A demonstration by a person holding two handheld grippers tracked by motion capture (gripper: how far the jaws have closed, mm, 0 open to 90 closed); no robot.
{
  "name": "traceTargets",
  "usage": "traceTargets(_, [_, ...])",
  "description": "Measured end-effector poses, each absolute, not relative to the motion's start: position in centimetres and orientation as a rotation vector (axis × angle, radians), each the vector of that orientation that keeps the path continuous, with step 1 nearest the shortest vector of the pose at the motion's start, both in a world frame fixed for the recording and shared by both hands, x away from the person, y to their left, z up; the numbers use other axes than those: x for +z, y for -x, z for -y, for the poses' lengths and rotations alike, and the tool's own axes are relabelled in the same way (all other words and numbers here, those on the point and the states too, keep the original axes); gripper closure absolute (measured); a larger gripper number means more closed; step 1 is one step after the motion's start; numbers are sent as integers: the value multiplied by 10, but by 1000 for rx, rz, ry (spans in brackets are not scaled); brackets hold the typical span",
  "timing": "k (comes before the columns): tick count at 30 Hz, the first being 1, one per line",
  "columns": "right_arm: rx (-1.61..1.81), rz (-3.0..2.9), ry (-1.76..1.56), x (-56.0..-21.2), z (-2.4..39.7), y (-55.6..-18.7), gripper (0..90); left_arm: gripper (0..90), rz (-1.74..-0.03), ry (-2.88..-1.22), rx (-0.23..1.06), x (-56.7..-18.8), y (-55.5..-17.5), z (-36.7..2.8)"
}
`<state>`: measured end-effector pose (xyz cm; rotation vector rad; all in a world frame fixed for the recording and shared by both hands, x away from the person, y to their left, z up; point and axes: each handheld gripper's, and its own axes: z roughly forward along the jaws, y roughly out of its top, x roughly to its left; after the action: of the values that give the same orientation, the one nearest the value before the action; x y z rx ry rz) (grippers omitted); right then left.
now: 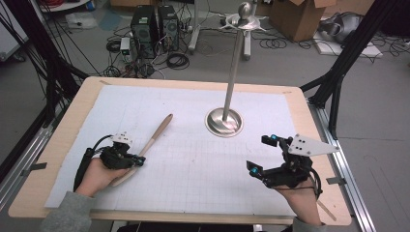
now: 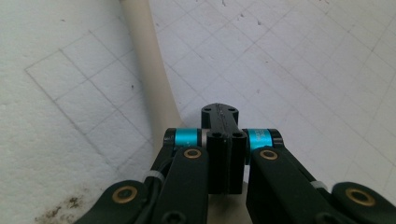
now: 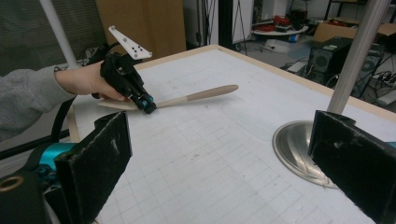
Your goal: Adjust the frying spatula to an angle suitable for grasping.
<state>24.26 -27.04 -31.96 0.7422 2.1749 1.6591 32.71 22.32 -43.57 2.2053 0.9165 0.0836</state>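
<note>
A long, pale wooden spoon with a slender round handle and a flat broad end [image 1: 147,145] lies on the white gridded sheet covering the tabletop [image 1: 193,159], on its left half, with the handle pointing up and away toward the middle. The left hand-held gripper [image 1: 138,161] is closed on the spoon near its broad end, its jaws pressed together around the wood; in the right gripper view the spoon [image 3: 196,96] seems to lift slightly off the sheet beyond the grip.

The right hand-held gripper [image 1: 261,155] rests near the right edge with its jaws wide apart and nothing between them, close to the polished metal stand with a round base and tall upright rod [image 1: 224,121].

The spoon is likely light, stiff and smooth, so it could pivot or slip in a narrow pinch. A hold nearer the middle of the handle would probably balance it better.
</note>
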Motion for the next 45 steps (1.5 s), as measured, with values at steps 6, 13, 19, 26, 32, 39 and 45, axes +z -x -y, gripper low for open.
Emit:
traceTargets(6, [1662, -2177, -742, -319, 269, -243, 50, 898, -906, -2217, 114, -433, -325, -221])
traceTargets(13, [1659, -2184, -732, -318, 266, -244, 50, 898, -894, -2196, 132, -426, -323, -222])
traceTargets(19, [1653, -2192, -724, -319, 264, -246, 50, 898, -900, -2113, 180, -414, -322, -227])
traceTargets(26, [1658, -2181, -726, -318, 266, -245, 50, 898, -969, -2044, 235, -408, -338, -225])
traceTargets(32, [1655, -2186, -729, -319, 267, -246, 50, 898, -1013, -1989, 240, -411, -355, -225])
traceTargets(39, [1660, -2179, -743, -320, 270, -248, 50, 898, -1066, -1961, 229, -411, -367, -227])
traceTargets(45, [1665, -2181, -735, -319, 269, -248, 50, 898, -1098, -1973, 252, -399, -384, -218])
